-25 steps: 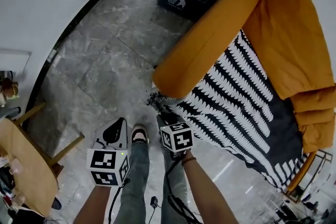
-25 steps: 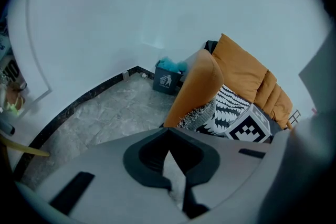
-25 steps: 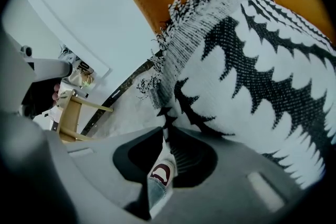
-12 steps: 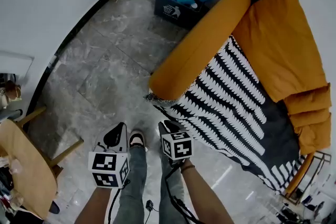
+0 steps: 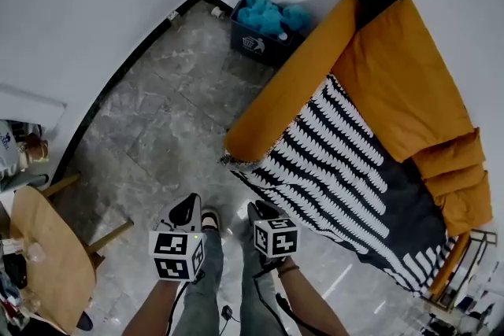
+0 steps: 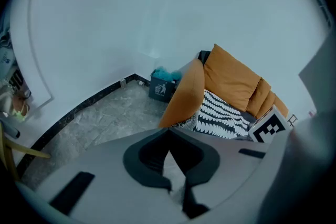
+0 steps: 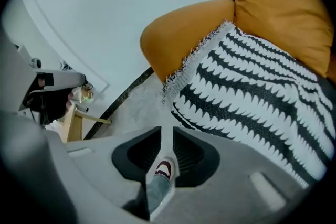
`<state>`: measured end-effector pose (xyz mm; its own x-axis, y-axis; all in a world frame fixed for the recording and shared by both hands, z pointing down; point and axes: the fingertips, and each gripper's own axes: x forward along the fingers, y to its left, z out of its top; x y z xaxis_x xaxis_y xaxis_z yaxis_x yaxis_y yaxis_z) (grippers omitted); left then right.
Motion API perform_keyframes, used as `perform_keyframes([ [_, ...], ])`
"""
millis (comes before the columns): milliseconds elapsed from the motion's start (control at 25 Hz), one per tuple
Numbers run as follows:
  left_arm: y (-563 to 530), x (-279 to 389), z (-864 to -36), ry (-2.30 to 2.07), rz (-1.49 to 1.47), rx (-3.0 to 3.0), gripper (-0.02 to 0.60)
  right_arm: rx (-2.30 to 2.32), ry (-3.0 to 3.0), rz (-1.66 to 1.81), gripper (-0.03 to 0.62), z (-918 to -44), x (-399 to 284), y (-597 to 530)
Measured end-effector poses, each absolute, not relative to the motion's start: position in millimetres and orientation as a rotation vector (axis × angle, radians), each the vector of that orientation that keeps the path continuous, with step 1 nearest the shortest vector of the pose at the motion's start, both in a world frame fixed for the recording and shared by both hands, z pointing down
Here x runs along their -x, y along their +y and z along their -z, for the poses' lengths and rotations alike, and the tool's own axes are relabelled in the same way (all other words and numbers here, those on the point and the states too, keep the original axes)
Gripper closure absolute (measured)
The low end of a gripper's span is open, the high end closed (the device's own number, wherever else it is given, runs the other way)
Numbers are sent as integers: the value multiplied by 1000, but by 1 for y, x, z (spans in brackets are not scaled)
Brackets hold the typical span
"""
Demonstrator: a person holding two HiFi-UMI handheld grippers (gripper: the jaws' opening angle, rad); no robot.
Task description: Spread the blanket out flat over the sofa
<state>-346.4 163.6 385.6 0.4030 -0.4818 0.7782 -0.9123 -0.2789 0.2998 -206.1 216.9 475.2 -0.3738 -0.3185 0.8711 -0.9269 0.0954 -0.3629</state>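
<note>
Head view puts me on the grey stone floor (image 5: 157,130) just off the orange sofa (image 5: 394,75). The black-and-white blanket (image 5: 339,169) lies spread over its seat, with 1 fringed corner hanging beside the armrest (image 5: 291,90). My left hand-held gripper (image 5: 186,208) is pressed together at the tips and holds nothing. My right hand-held gripper (image 5: 261,210) is parted by a narrow slit, empty, apart from the blanket. 1 dark bin (image 5: 256,43) stands beyond the armrest.
</note>
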Motion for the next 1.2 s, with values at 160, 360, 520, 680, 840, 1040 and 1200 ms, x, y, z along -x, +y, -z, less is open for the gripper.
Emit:
perform_keyframes([
  [160,160,340,-357,-1183,-711,-1928,591,-1301,-1734,-1313,542,-438,199,219],
  [360,146,323,-307,-1179,-671,-1980,591,-1440,-1700,-1301,542,-378,179,209],
  [520,133,317,-263,-1190,-636,-2011,591,-1565,-1731,-1269,542,-318,165,186],
  [680,143,308,-212,-1175,-632,-2033,591,-1647,-1741,-1304,542,-256,148,187],
  [840,147,301,-164,-1162,-612,-2079,591,-1725,-1769,-1324,542,-205,134,189],
  [1040,135,287,-112,-1165,-587,-2162,591,-1871,-1781,-1252,556,-148,103,192],
  [1200,121,263,-74,-1155,-556,-2251,591,-1992,-1781,-1142,557,-103,66,191],
])
